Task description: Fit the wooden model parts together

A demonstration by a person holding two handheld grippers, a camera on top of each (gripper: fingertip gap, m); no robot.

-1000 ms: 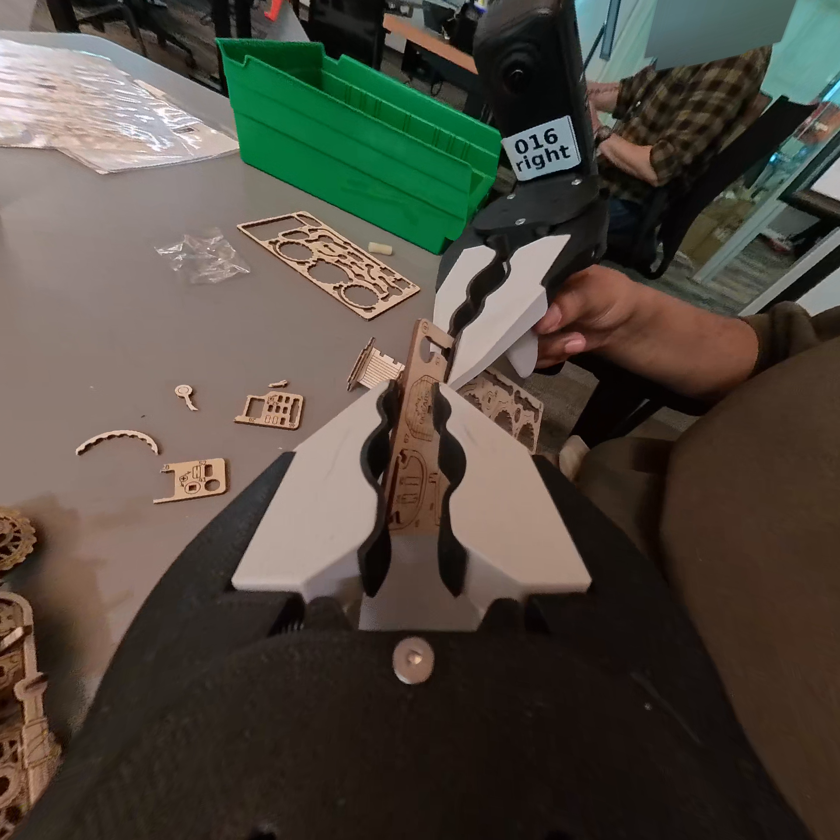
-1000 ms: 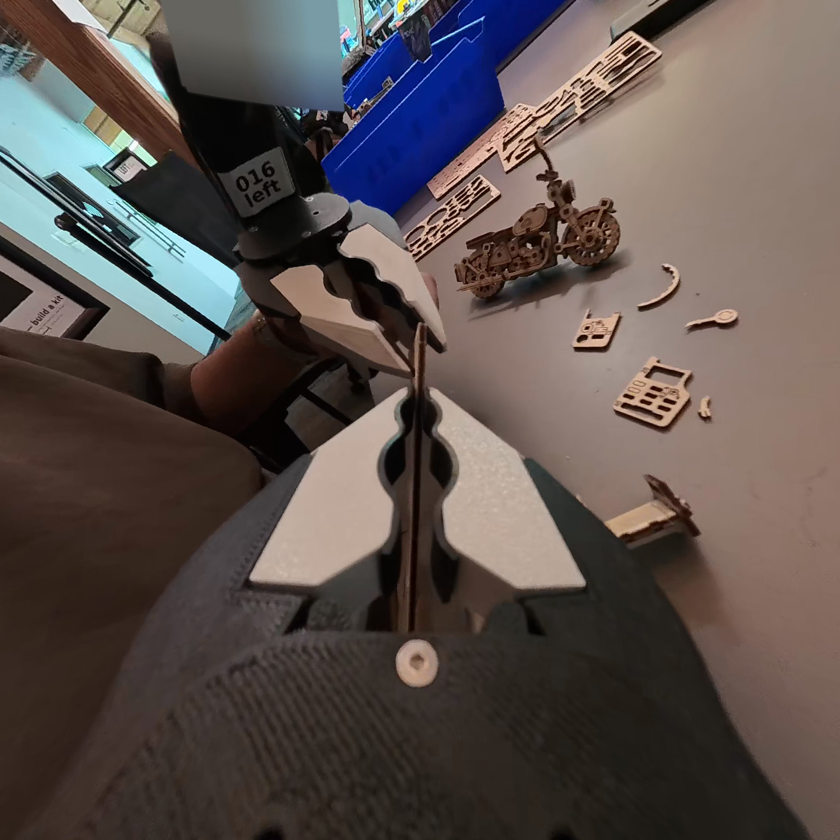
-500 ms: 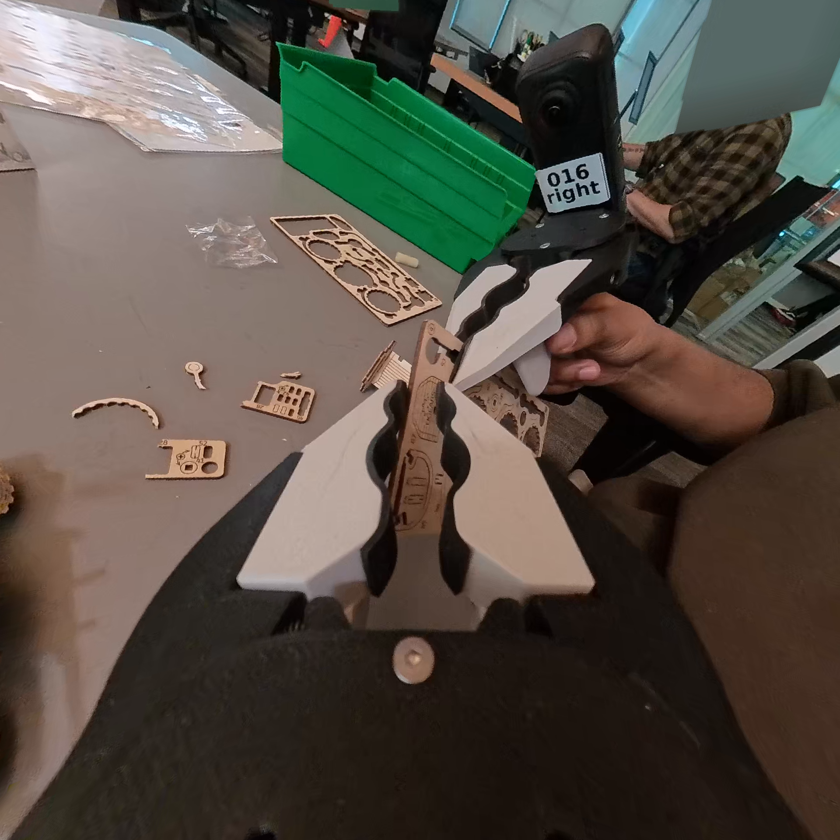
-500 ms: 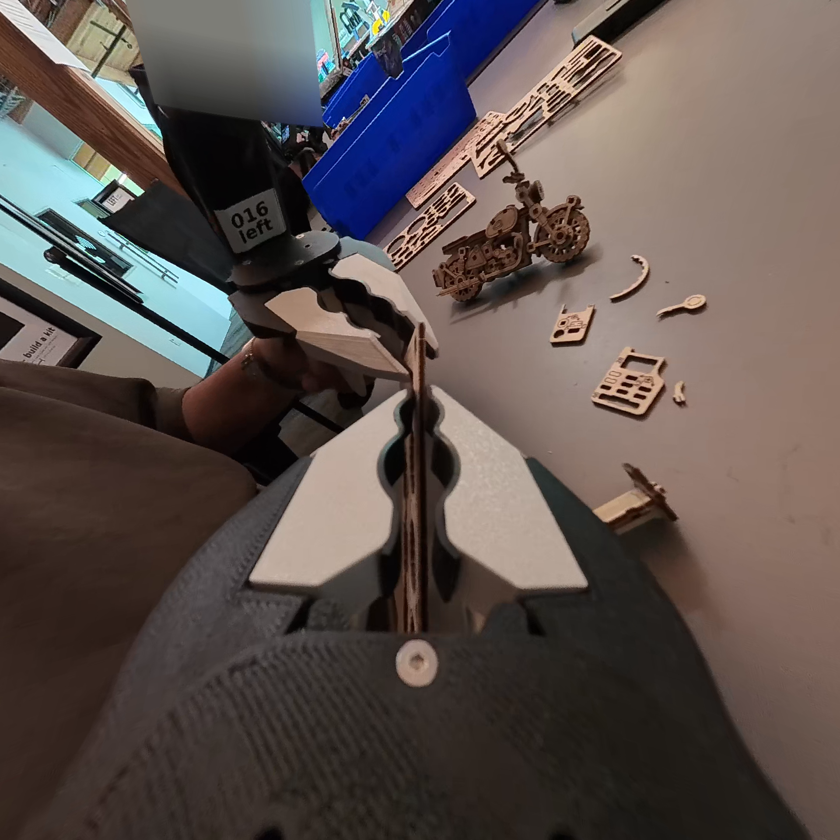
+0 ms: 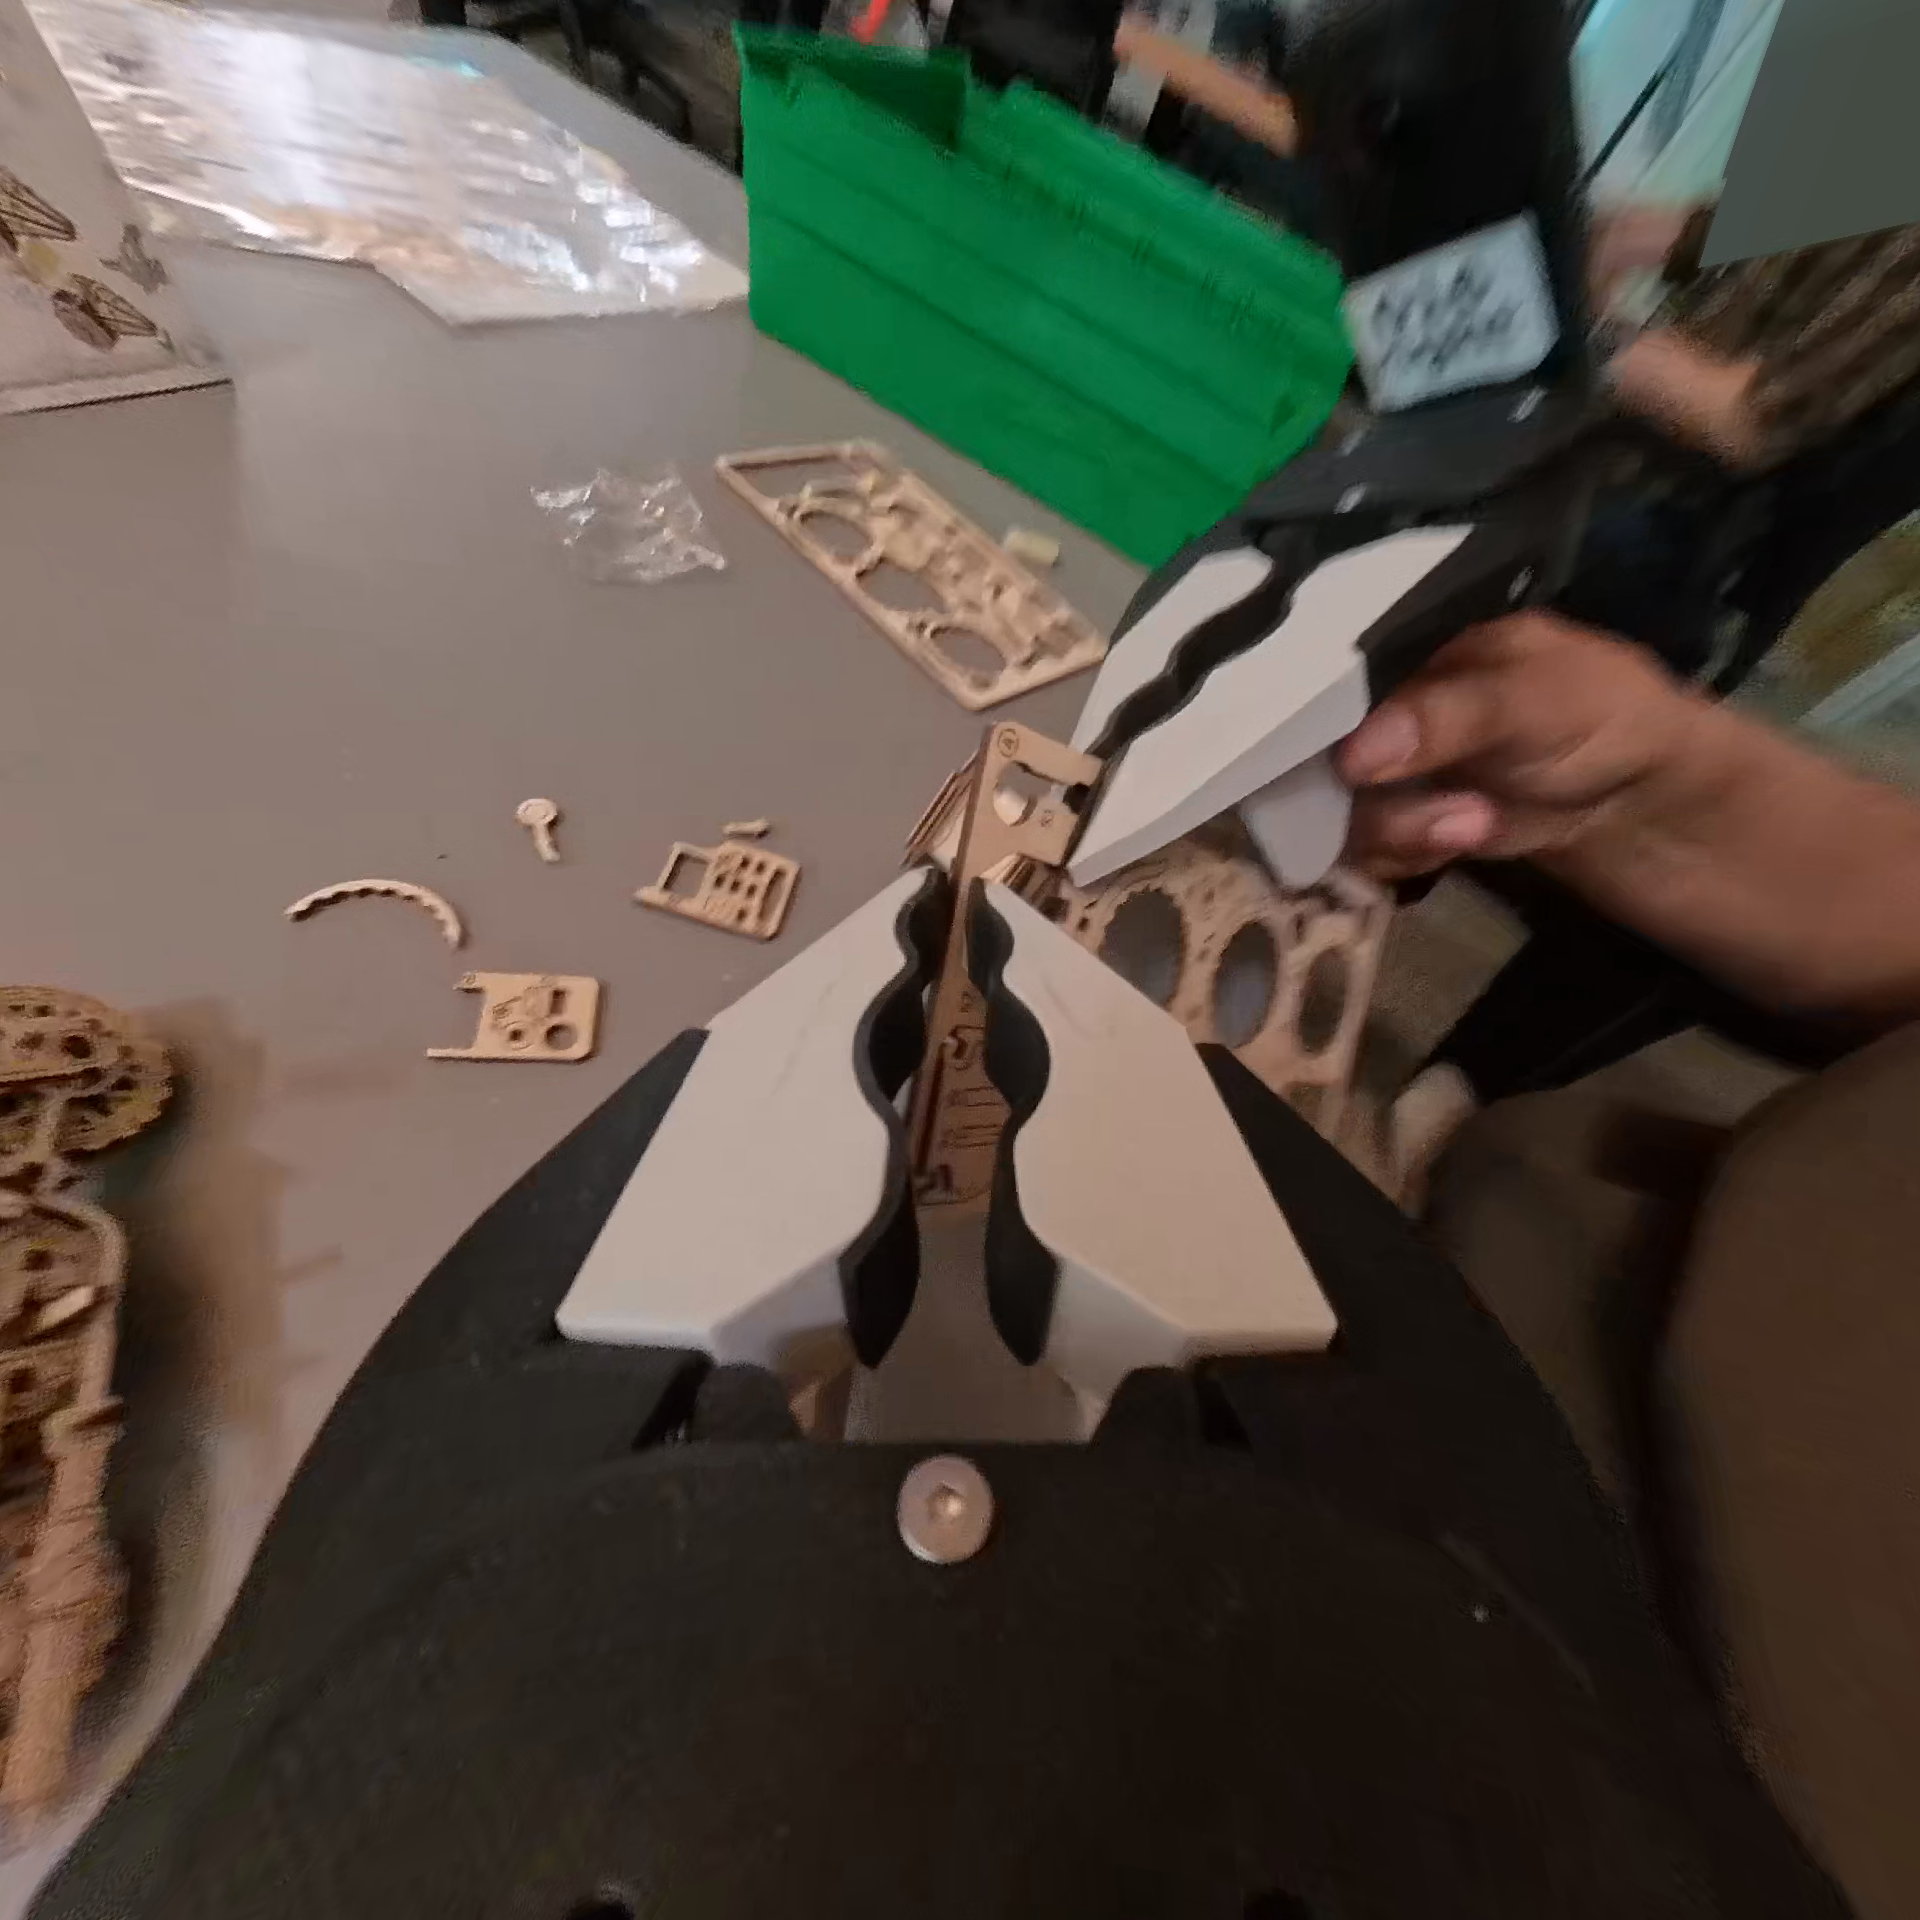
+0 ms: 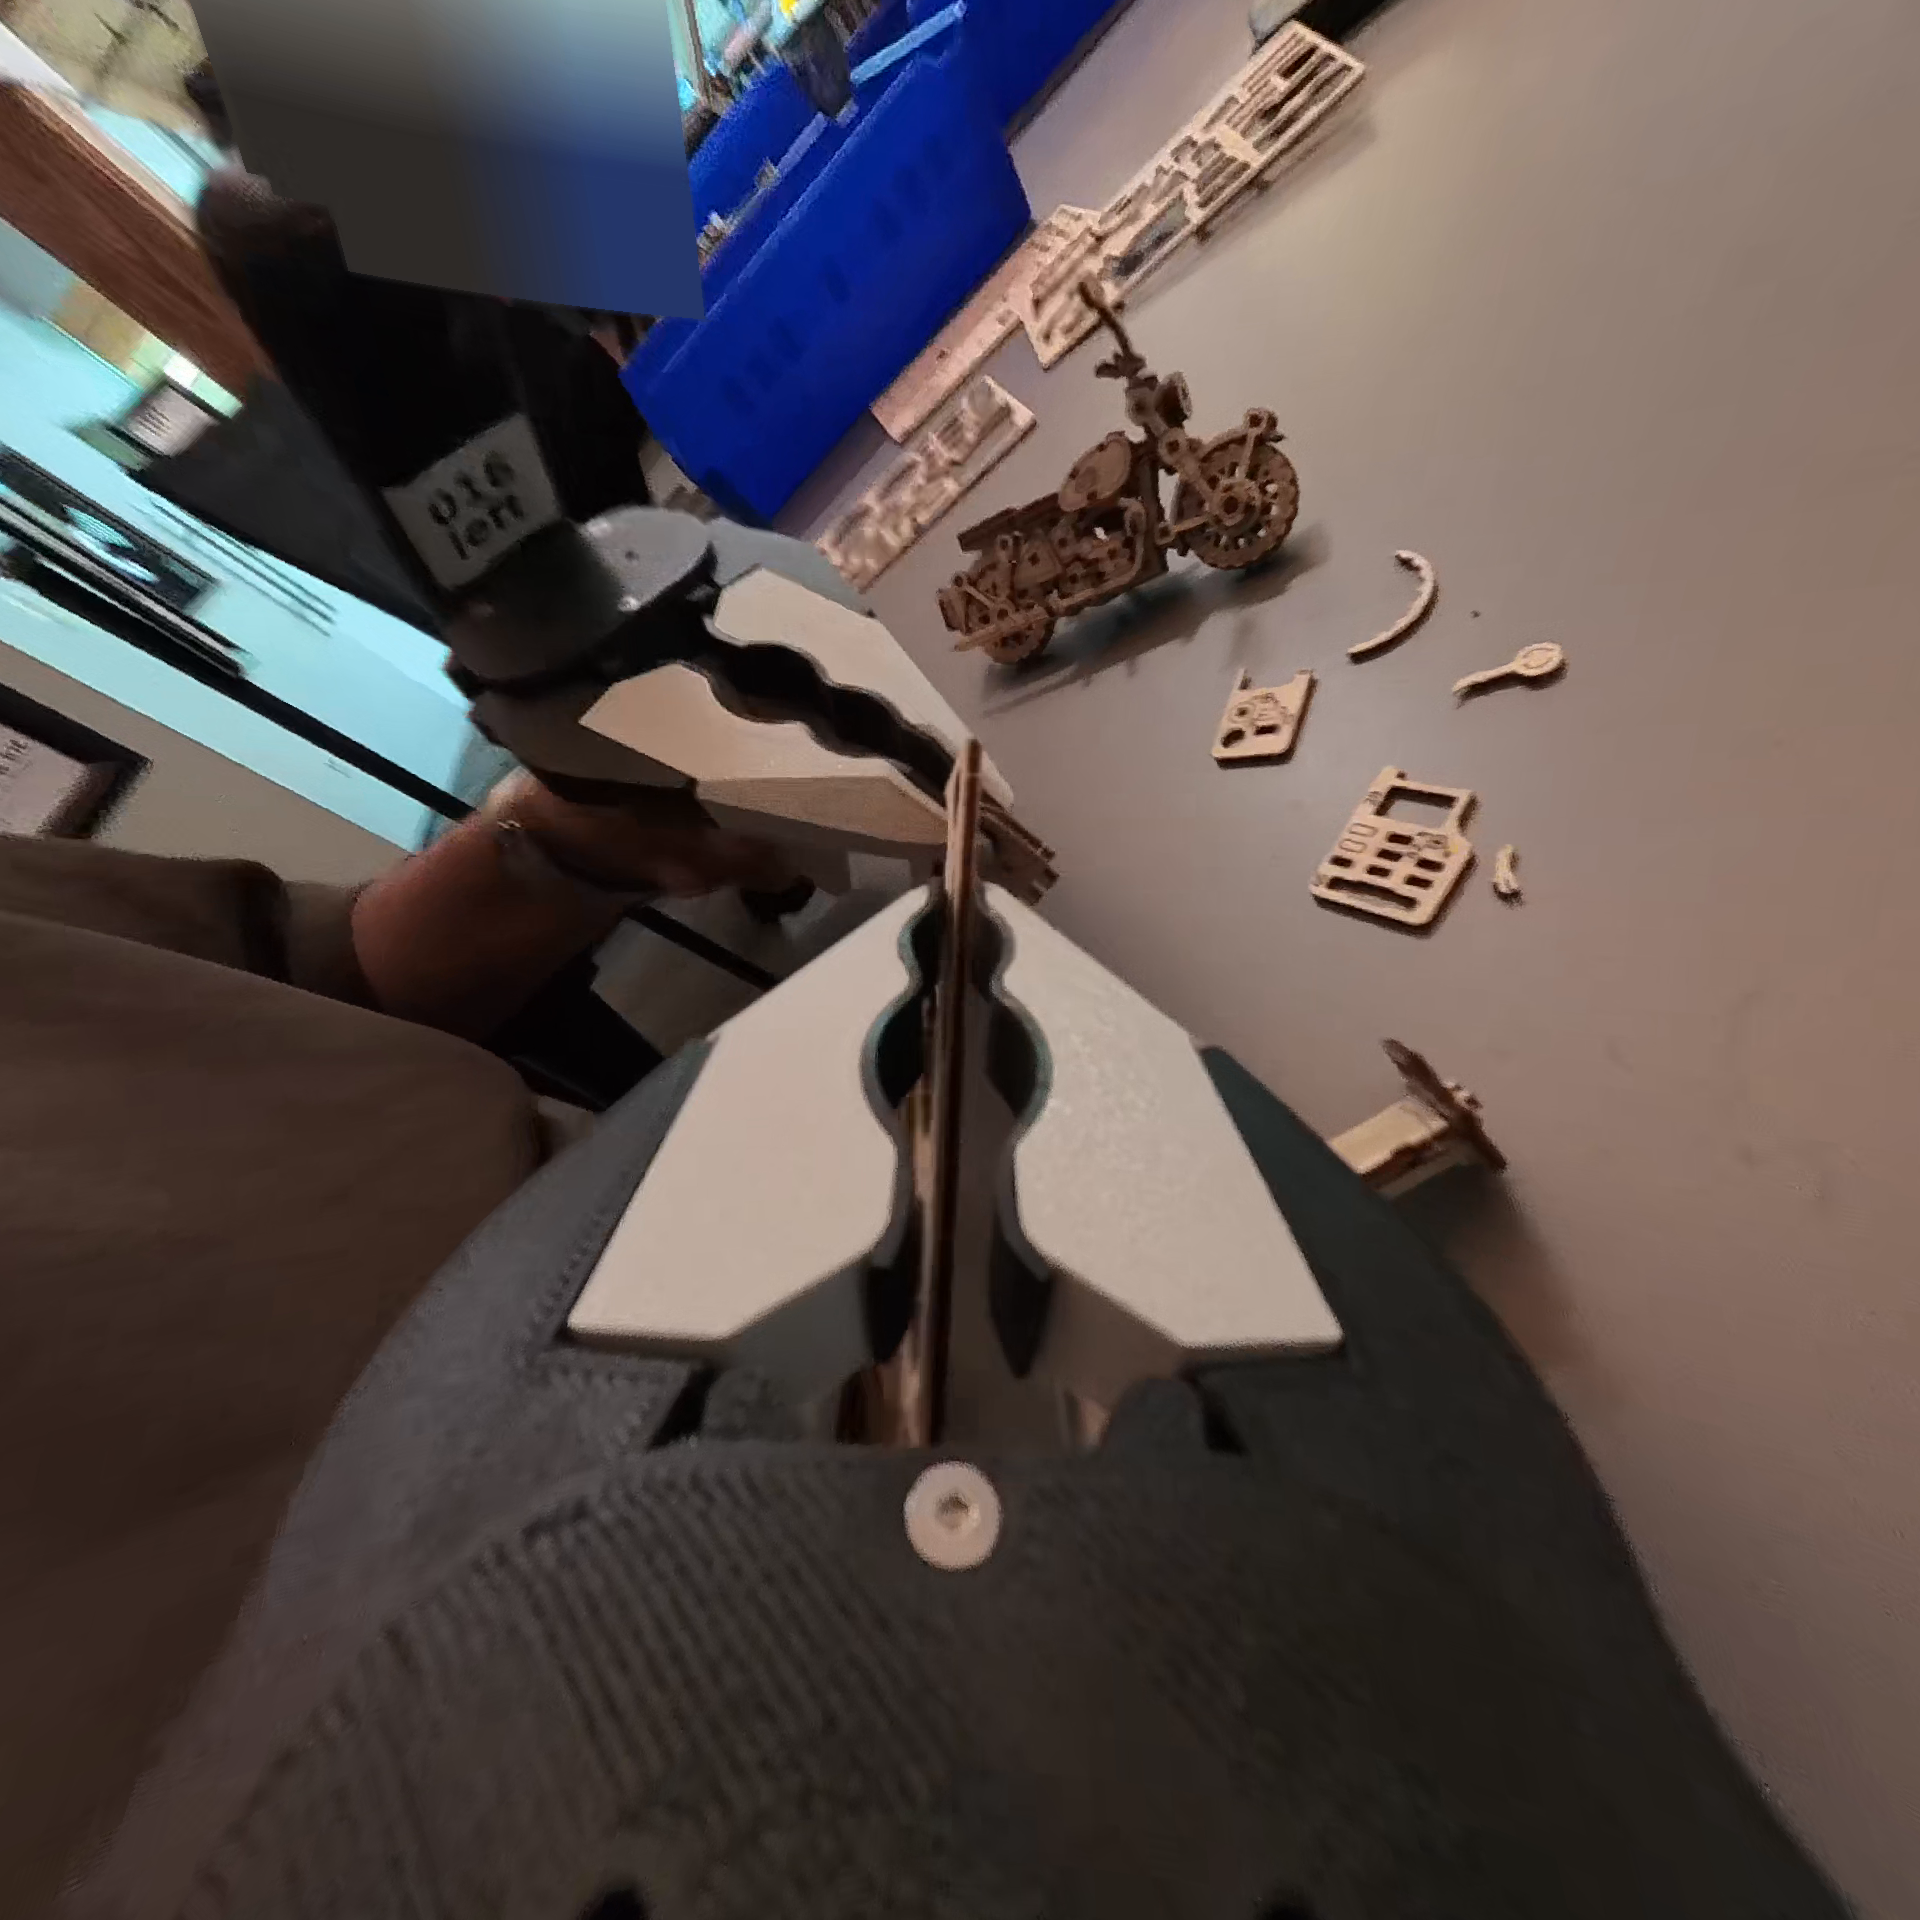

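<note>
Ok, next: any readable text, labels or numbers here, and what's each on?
White label on right gripper: motion-blurred, unreadable.
White tag on left gripper: partly legible, not quoted.
Engraved mark on left gripper's wooden part: too small.
Framed sign: blurred.

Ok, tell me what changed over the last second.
The left gripper and right gripper closed in on each other, bringing their parts together. The flat wooden part in the left gripper turned from face-showing to nearly edge-on. Nothing was let go: the right stays shut on its thin wooden plate. The motorcycle model and loose pieces lie unmoved.
</note>
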